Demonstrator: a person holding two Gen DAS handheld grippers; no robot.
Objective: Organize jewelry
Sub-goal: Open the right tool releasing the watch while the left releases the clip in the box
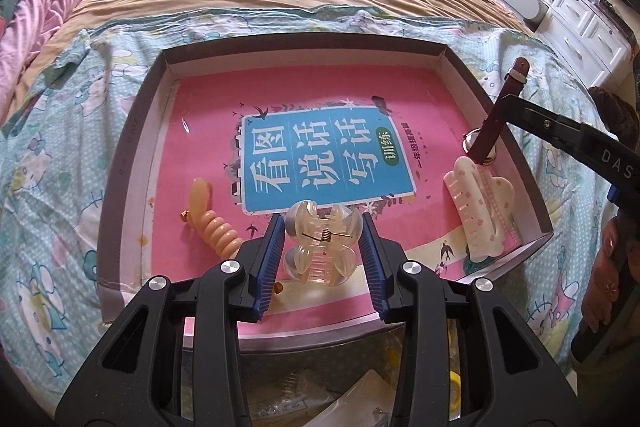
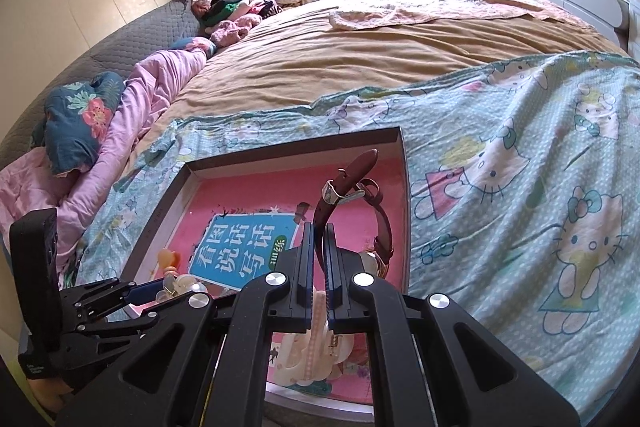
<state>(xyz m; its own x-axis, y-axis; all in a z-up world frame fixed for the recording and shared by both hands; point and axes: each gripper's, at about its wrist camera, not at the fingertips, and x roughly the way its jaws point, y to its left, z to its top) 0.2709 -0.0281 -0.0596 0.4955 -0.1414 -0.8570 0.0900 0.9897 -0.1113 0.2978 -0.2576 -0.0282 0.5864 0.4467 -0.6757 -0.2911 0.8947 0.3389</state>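
Hair clips and a watch over the pink-lined tray (image 1: 132,131).

Your left gripper (image 1: 322,247) is spread open around the clear claw clip (image 1: 320,243), low centre of the left view, its pads not touching it. Your right gripper (image 2: 319,251) is clamped on the brown watch strap (image 2: 320,215), dial (image 1: 474,143) at the tray's right edge above the white clip (image 1: 480,203). An orange spiral clip (image 1: 214,223) lies lower left.

The pink book (image 1: 304,155) in the tray reads 看图说话写话 (with 训练 beside), and the right gripper (image 1: 510,109) shows "DAS".
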